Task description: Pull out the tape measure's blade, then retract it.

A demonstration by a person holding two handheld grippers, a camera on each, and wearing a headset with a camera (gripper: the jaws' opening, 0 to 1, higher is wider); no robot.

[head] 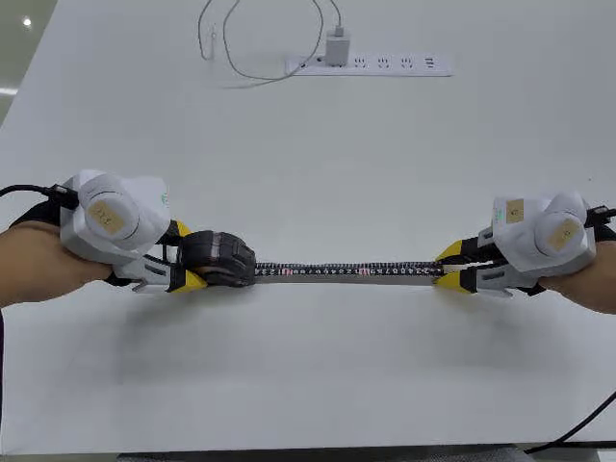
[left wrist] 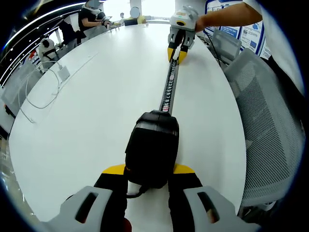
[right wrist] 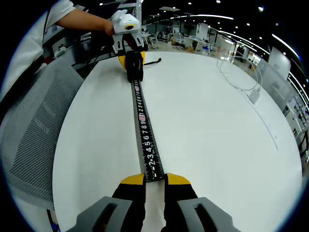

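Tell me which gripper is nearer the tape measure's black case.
Left. The left gripper clamps the case between its fingers; the right gripper pinches the tip of the extended blade, away from the case.

Left gripper and right gripper: rounded white-grey housings, tan square stickers with small markings too small to read, black jaws tipped yellow, black cables at the rear; person wears white short sleeve.

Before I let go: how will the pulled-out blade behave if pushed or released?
The blade runs straight from the case to the right claw, so it's probably fairly stiff lengthwise. It looks thin, so a sideways push may buckle it. Released, it would likely snap back into the case.
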